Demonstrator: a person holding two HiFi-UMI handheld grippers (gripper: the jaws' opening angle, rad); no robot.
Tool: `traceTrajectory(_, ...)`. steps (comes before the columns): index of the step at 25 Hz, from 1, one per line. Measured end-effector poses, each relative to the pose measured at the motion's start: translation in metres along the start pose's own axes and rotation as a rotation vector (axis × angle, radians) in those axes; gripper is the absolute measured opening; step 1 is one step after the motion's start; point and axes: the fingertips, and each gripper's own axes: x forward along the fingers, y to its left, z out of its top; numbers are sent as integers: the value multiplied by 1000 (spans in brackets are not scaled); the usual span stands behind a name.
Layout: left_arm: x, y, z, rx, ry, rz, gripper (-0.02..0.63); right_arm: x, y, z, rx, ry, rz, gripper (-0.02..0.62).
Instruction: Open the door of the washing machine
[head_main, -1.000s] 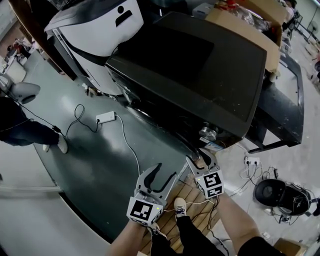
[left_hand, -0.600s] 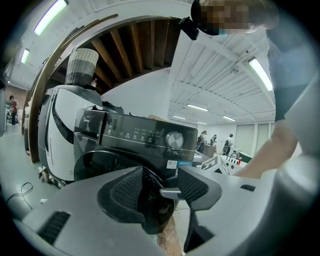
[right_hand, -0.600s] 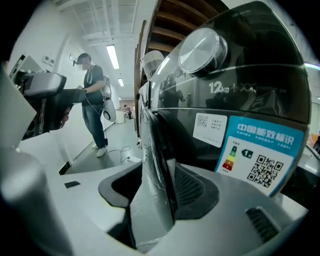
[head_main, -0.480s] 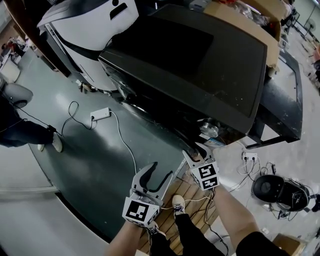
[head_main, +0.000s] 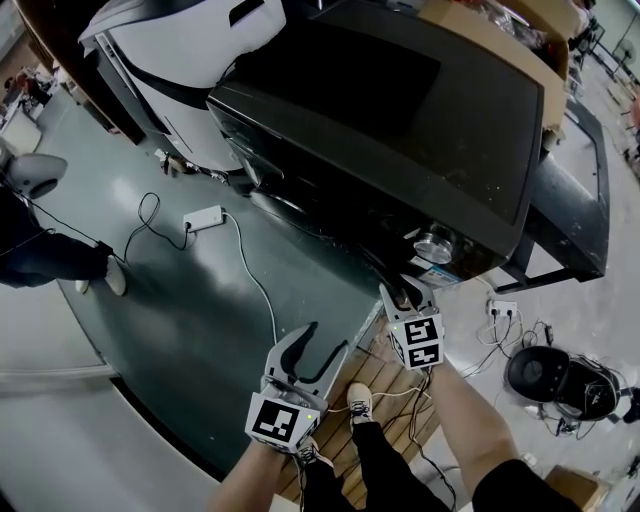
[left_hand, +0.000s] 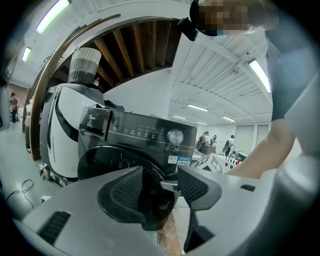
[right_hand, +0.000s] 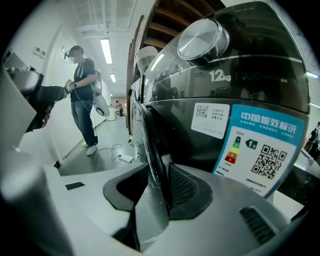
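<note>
A black front-loading washing machine (head_main: 400, 110) stands ahead of me, its round door (head_main: 330, 215) facing the floor side in the head view. My right gripper (head_main: 405, 293) is at the door's right edge, below the silver knob (head_main: 433, 245). In the right gripper view the glossy door rim (right_hand: 150, 145) stands between the jaws of the right gripper (right_hand: 157, 192). They are closing and the pads lie against the rim. My left gripper (head_main: 328, 340) hangs open and empty lower left. The left gripper (left_hand: 160, 187) faces the machine's front (left_hand: 135, 145).
A white appliance (head_main: 190, 60) stands left of the machine. A power strip (head_main: 203, 217) and its cable lie on the green floor. A person's legs (head_main: 60, 265) are at far left. Wooden slats (head_main: 385, 375) lie underfoot, and a round dark device (head_main: 545, 375) with cables sits at right.
The right gripper has come in onto the door's edge and its jaws have narrowed around the rim. The left gripper has sunk slightly and stays open.
</note>
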Motion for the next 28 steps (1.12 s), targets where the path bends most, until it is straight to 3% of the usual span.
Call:
traceTrajectory(12,-23,4,-8,-1,11,20,225,-16,62,-10,-19,1,97,104)
traceTrajectory(21,-26,6,-32,-1,66,36,225,-28,100,-12,-5,-6,189,97)
traceTrajectory(28,-22,8,-42,-29,81,49,225,-50,119,-9,-23,-37,288,161)
